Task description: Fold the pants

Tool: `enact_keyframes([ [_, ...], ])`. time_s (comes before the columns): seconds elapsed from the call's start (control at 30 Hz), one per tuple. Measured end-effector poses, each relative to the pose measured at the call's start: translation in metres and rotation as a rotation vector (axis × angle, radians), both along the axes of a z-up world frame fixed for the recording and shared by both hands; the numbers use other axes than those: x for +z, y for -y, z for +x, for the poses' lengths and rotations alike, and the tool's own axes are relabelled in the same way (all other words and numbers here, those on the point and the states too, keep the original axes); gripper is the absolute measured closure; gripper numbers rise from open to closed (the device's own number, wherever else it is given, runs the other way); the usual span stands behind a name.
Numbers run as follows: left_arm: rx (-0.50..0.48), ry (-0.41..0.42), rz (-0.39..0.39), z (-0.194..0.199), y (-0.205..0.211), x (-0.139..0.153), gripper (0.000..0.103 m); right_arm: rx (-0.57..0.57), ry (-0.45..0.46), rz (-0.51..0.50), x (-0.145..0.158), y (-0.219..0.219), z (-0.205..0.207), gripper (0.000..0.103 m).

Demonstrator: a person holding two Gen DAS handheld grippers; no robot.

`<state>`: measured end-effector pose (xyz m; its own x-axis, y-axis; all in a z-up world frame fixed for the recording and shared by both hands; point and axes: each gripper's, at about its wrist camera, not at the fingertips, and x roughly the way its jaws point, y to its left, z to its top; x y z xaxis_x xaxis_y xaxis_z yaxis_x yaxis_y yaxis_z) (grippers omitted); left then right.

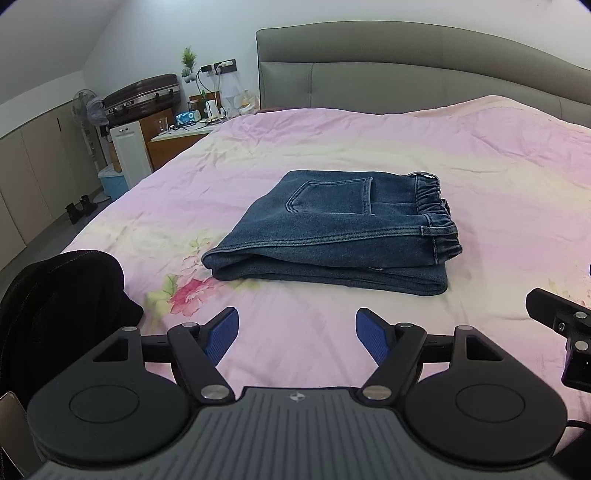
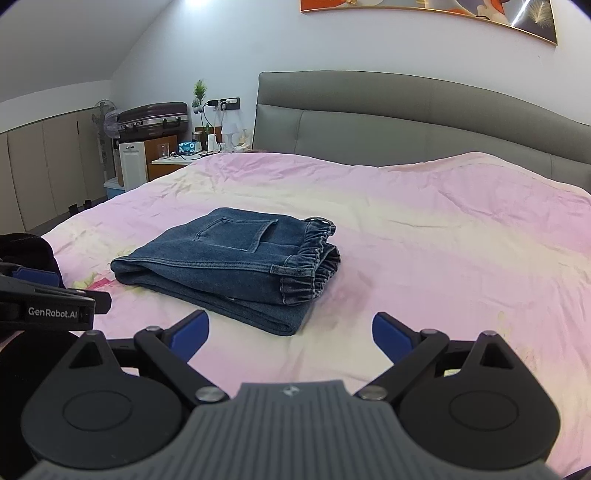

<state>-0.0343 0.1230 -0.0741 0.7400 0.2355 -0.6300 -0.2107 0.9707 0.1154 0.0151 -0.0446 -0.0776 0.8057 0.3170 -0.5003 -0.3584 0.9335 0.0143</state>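
A pink floral bedsheet [image 1: 369, 155] covers the bed under a grey padded headboard [image 1: 406, 77]. Left of it, a suitcase [image 1: 142, 98] lies on a cabinet beside a standing fan [image 1: 86, 107] and a cluttered nightstand [image 1: 184, 129]. A dark garment [image 1: 62, 295] sits at the bed's near-left corner.

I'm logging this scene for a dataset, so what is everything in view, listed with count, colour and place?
folded blue denim pants: one, dark blue, mid-bed, back pocket up, elastic waistband to the right
pink floral bedsheet: one, pink and cream, covering the bed
padded grey headboard: one, grey, behind the bed
dark hard-shell suitcase: one, dark brown, on a cabinet left of the bed
standing electric fan: one, grey, beside the suitcase
small potted green plant: one, on the wall by the sockets
framed wall picture: one, orange-edged, above the headboard
black fabric item: one, at the bed's near left edge
left gripper: open, blue pads, short of the pants
right gripper: open, blue pads, empty
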Motion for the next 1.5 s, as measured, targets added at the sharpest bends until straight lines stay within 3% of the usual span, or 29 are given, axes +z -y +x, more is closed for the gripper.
enact_keyframes([
  [1.5, -0.004, -0.003, 0.019, 0.0010, 0.0081, 0.0036, 0.018, 0.007, 0.005, 0.010, -0.0010, -0.0027, -0.0022, 0.009],
])
